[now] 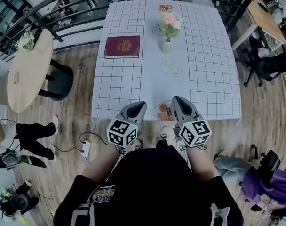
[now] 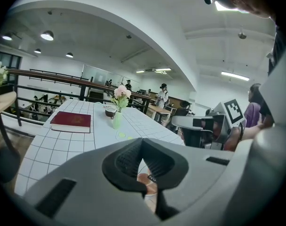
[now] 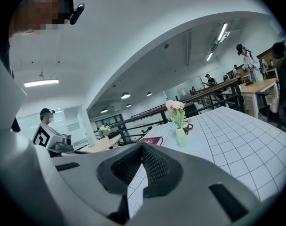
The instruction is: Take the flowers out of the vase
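A round wooden table point(image 1: 25, 74) stood far left on the wood floor point(image 1: 77, 79). The long table point(image 1: 209, 79) wore a white cloth with squares. A red book point(image 1: 122, 46) lay on its left side. The flowers point(image 1: 169, 23) stood in the green vase point(image 1: 167, 45), well away from the tongs. At the near edge, the left tongs point(image 1: 139, 108) and right tongs point(image 1: 178, 105) were clenched tight, holding nothing.

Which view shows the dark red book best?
The head view: the book lies fully visible from above, cover up, left of the vase. The left gripper view shows it foreshortened at a low angle; the right gripper view catches only a small part.
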Demonstrator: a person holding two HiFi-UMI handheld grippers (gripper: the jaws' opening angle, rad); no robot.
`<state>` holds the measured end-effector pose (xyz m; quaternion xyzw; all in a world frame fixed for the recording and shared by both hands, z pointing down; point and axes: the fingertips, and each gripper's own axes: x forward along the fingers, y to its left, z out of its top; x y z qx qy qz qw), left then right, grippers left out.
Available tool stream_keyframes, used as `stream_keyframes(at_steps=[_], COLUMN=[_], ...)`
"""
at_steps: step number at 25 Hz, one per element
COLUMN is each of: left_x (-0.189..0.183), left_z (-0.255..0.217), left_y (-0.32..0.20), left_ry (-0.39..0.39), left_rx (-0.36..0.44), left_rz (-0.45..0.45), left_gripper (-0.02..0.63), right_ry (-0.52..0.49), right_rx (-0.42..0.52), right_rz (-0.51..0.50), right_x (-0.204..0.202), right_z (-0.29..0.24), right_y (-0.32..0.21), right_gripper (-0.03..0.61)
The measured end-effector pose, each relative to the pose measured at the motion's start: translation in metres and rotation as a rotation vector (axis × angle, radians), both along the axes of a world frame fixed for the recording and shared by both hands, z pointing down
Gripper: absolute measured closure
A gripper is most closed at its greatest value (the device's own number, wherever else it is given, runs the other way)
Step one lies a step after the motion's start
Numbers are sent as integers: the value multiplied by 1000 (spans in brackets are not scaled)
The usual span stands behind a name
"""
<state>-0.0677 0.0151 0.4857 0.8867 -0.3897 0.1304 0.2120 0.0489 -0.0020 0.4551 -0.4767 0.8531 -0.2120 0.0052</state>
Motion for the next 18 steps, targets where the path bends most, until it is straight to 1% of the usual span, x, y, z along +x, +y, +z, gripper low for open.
stream_keyframes(at_steps=[12, 18], left_x=[38, 52], left_z=[7, 5], left_y=[-28, -48], left_ry=[-27, -37], left_rx=[-1, 10], left_rz=[-80, -130], left_gripper=[607, 607], right_ry=[-14, -10], right_rx=[-11, -3], right_rz=[-69, -106], right_x=[42, 57], right_z=[10, 11], right_y=[-39, -58], right_gripper=[559, 560])
